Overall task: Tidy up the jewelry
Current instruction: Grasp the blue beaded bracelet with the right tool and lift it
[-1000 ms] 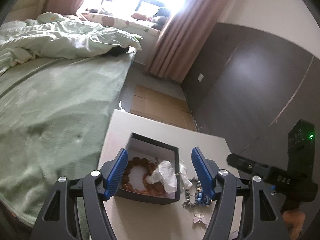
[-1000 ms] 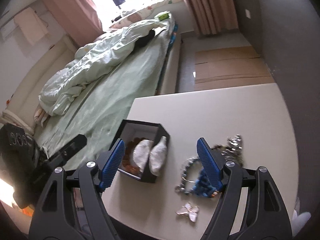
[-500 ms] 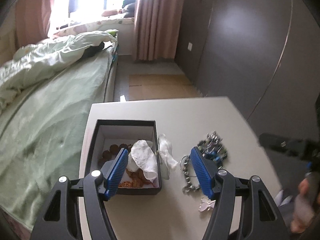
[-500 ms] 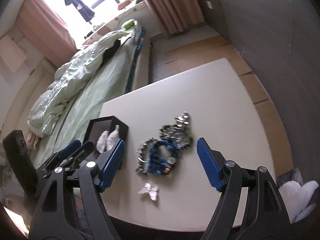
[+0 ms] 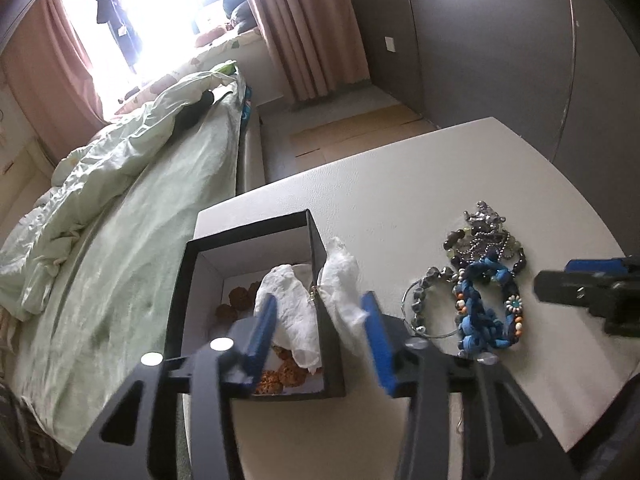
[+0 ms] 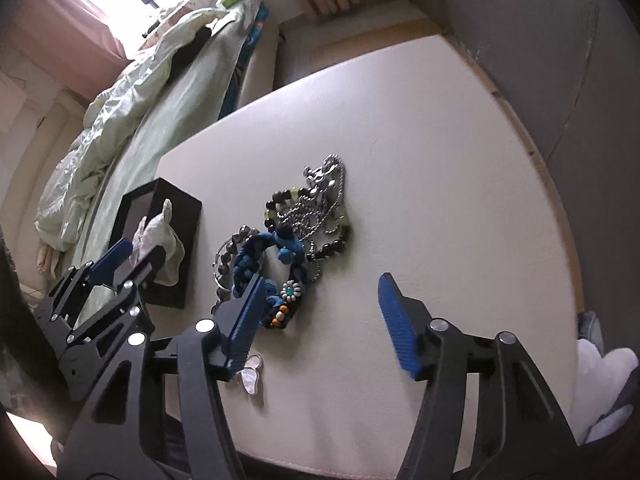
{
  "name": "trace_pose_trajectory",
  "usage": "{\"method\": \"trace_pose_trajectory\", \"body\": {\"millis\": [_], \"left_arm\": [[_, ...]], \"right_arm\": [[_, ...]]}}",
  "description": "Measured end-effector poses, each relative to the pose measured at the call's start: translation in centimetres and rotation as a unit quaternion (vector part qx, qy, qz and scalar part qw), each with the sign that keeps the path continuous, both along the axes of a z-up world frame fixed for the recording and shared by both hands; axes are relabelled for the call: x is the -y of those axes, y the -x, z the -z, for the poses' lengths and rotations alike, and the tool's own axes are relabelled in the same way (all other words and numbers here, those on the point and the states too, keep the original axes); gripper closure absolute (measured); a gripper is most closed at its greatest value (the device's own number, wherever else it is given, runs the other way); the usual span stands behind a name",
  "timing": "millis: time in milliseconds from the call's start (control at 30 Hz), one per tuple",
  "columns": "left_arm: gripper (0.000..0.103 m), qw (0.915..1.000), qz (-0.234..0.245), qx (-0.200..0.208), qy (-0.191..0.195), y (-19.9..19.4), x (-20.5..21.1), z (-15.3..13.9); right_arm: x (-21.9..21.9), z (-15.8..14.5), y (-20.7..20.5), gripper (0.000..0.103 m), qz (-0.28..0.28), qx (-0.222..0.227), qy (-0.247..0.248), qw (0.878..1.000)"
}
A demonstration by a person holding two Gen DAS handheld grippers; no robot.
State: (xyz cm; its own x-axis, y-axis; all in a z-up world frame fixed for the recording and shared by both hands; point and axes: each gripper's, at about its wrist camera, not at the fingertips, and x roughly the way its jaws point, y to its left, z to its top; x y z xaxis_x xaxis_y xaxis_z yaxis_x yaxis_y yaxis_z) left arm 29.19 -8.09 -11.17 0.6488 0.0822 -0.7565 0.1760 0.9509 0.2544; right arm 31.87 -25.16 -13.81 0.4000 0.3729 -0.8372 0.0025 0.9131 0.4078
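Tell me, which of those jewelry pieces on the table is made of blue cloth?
The braided blue fabric bracelet, nearest the viewer in the heap; the others are a silver chain and dark beads.

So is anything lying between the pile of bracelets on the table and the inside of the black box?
Yes. A white cloth is draped over the black box wall nearest the bracelets, covering part of the opening. The left gripper, its fingers closing, straddles that wall and cloth. The table between looks bare.

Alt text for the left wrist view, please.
The left gripper, jaws closing, straddles the side wall of an open black box and the white cloth draped over it; beaded bracelets lie on the white table alongside.
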Motion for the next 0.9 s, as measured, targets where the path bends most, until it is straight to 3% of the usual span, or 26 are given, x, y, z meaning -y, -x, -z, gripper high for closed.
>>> {"method": "trace_pose_trajectory", "body": {"millis": [67, 133, 233, 300, 367, 433, 533, 733, 800, 833, 867, 900], "left_arm": [[0.087, 1.0, -0.001, -0.002, 0.001, -0.2, -0.1, 0.1], [0.097, 1.0, -0.003, -0.002, 0.008, -0.3, -0.4, -0.1], [0.103, 0.9993, -0.005, 0.017, 0.032, 0.0, -1.3, -1.3], [0.103, 0.9982, -0.015, 0.036, 0.045, 0.4, -2.2, -2.4], [0.103, 0.9953, -0.021, 0.043, 0.084, 0.5, -3.7, -3.4], [0.103, 0.9923, -0.037, 0.051, 0.107, 0.4, -5.3, -4.1], [0.103, 0.9881, -0.052, 0.05, 0.136, 0.4, -6.9, -4.7], [0.102, 0.981, -0.06, 0.039, 0.18, 0.8, -8.8, -5.1], [0.1, 0.9788, -0.061, 0.033, 0.193, 0.7, -9.2, -5.1], [0.091, 0.9782, -0.06, 0.028, 0.197, 0.6, -9.3, -5.1], [0.064, 0.9772, -0.061, 0.025, 0.202, 0.7, -9.4, -5.1], [0.046, 0.9757, -0.064, 0.031, 0.207, 0.9, -9.6, -5.3]], "right_arm": [[-0.7, 0.6, -0.3, 0.05, -0.006, -0.012, 0.009, 1.0], [-1.4, 0.9, -0.4, 0.053, -0.014, -0.021, 0.014, 1.0], [-2.3, 1.0, -0.4, 0.055, -0.023, -0.019, 0.027, 0.999], [-2.8, 1.1, -0.4, 0.058, -0.024, -0.017, 0.036, 0.999], [-3.0, 1.1, -0.4, 0.065, -0.025, -0.013, 0.052, 0.998], [-3.3, 1.1, -0.4, 0.087, -0.024, -0.012, 0.066, 0.997], [-3.4, 1.2, -0.3, 0.098, -0.029, -0.011, 0.061, 0.998], [-3.4, -1.4, 1.0, 0.098, -0.036, 0.033, 0.029, 0.998], [-3.4, -2.3, 1.4, 0.098, -0.036, 0.047, 0.014, 0.998], [-3.4, -2.8, 1.6, 0.098, -0.037, 0.055, 0.009, 0.998], [-3.4, -3.4, 1.9, 0.098, -0.038, 0.068, 0.0, 0.997], [-3.5, -4.1, 2.1, 0.098, -0.039, 0.079, -0.008, 0.996]]}}
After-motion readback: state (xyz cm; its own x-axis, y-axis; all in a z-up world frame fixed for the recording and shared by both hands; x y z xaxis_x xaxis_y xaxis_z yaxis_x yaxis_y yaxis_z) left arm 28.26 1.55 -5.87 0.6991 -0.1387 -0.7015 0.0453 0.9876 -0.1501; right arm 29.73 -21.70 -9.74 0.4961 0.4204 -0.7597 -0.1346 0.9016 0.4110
